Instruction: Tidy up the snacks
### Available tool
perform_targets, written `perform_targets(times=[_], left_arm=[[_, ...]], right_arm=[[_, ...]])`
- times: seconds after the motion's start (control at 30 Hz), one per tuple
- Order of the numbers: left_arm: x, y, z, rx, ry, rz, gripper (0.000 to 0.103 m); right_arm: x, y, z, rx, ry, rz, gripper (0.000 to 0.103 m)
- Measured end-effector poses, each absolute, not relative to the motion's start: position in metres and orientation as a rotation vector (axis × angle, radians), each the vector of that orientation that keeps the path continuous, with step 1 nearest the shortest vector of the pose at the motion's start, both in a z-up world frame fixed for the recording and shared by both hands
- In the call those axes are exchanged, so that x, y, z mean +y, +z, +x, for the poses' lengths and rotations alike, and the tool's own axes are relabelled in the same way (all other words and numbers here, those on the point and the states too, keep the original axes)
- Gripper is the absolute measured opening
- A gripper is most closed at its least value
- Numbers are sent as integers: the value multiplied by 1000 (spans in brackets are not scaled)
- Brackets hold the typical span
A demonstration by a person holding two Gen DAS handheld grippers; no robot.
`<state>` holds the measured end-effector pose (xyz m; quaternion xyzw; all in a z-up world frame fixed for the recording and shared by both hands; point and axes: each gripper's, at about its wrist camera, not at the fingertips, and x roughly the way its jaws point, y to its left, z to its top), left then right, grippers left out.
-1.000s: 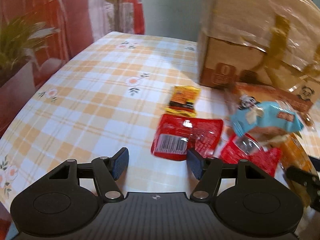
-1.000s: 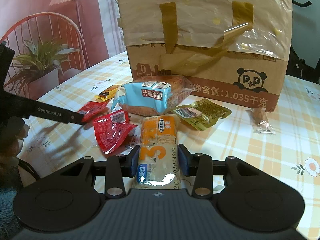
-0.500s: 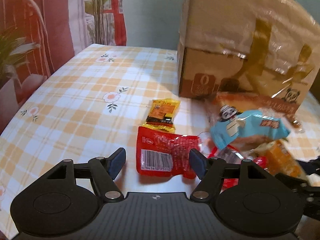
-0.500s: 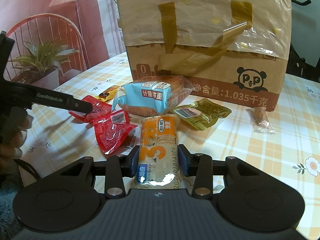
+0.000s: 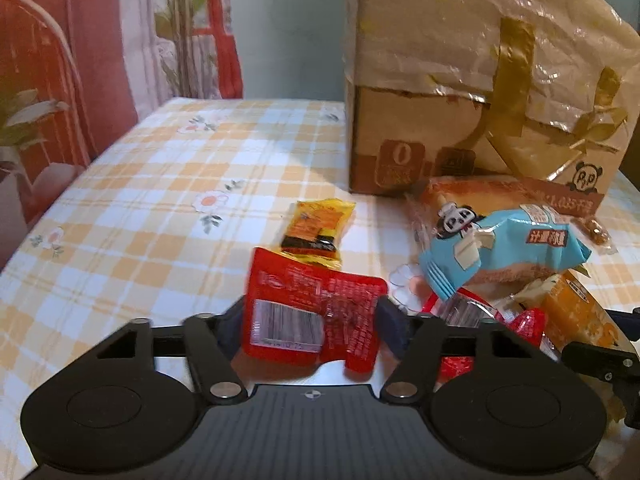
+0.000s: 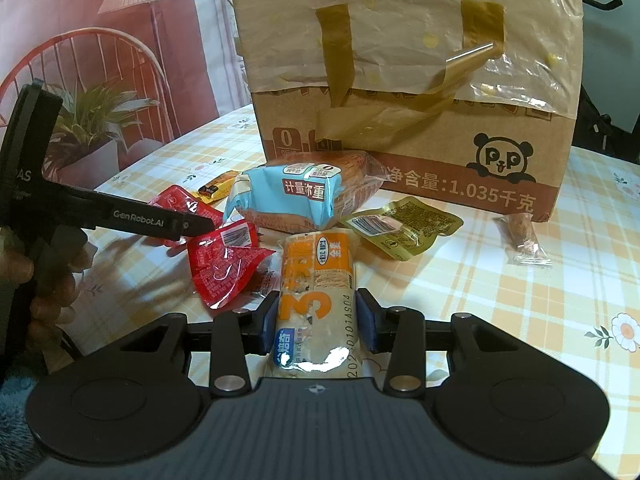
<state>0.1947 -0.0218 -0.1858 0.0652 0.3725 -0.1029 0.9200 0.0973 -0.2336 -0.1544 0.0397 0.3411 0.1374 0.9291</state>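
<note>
My left gripper (image 5: pixel 312 320) has a flat red packet (image 5: pixel 312 312) with a barcode between its fingers. The jaws are closing and both pads meet the packet's side edges. In the right wrist view, the left gripper (image 6: pixel 200 226) reaches in from the left over that red packet (image 6: pixel 176 204). My right gripper (image 6: pixel 316 320) is shut on a long orange-and-white cracker pack (image 6: pixel 316 276), which lies lengthwise on the table. A second red packet (image 6: pixel 224 268) lies just left of it. A blue bread packet (image 6: pixel 288 196) and a small yellow packet (image 5: pixel 320 228) lie behind.
A tall cardboard box (image 6: pixel 420 152) with a plastic bag pulled over its top stands at the back of the checked tablecloth (image 5: pixel 160 200). A green-gold packet (image 6: pixel 400 224) and a small clear-wrapped snack (image 6: pixel 524 240) lie in front of it. A hand (image 6: pixel 48 280) holds the left gripper. Potted plant (image 6: pixel 92 128) beyond the table's left edge.
The left gripper came forward and swung round onto the red barcode packet, and its fingers have narrowed onto the packet's edges. The right gripper and its cracker pack have stayed still.
</note>
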Motion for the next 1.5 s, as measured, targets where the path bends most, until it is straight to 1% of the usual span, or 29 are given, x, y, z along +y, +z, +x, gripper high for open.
perform_targets(times=[0.03,0.07,0.13,0.23,0.53,0.7,0.77,0.87,1.0,1.07,1.17,1.5], left_arm=[[-21,-184,192,758,-216,130,58],[-20,-182,191,746,-211,131,46],[-20,-177,187,729,-218,134,39],[-18,-173,183,722,-229,118,16],[-15,-178,186,753,-216,102,17],[-10,-178,189,779,-192,70,25],[-8,-178,189,795,-180,58,32],[-1,-178,190,833,-179,10,39],[2,-179,188,870,-199,-42,44],[2,-180,188,878,-204,-45,48],[-1,-182,188,871,-202,-38,50],[3,-184,202,848,-175,-26,50]], right_arm=[[-234,-155,97,699,282,82,42],[-234,-155,97,699,282,82,43],[-234,-155,98,699,282,84,43],[-234,-155,98,699,282,84,43],[-235,-155,98,700,283,85,43],[-235,-155,98,700,284,85,43],[-235,-155,98,700,284,86,43],[-235,-155,98,700,284,85,43],[-235,-155,98,700,284,86,43],[-235,-155,98,700,284,86,43],[-235,-155,98,700,284,86,43],[-235,-155,98,701,285,87,43]])
